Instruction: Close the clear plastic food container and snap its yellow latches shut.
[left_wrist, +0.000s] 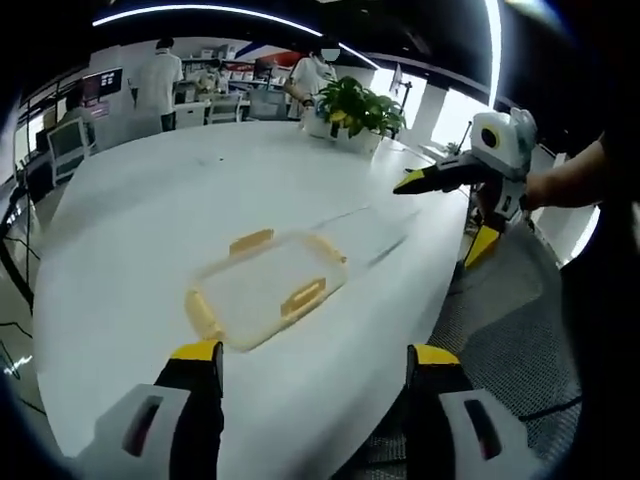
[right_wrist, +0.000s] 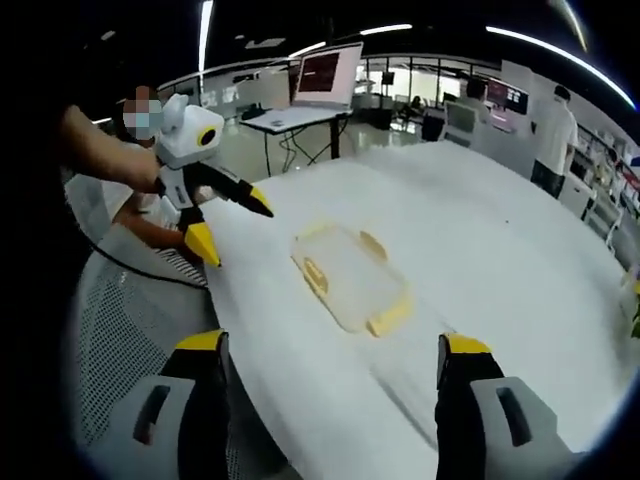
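Left gripper view: both claws (left_wrist: 315, 365) gape, held off the container (left_wrist: 265, 288).

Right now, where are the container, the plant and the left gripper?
container (left_wrist: 262, 290): left gripper view, middle of its clear lid.
plant (left_wrist: 360, 105): left gripper view, its green leaves.
left gripper (right_wrist: 235, 225): right gripper view, gap between its yellow-tipped jaws, which stand apart.

An open-plan office or lab: a large white table (left_wrist: 150, 220) with a potted plant (left_wrist: 358, 108), desks with monitors (right_wrist: 326, 72) behind. 2 people in white (left_wrist: 160, 75) stand among workstations under long ceiling strip lights (left_wrist: 200, 12).
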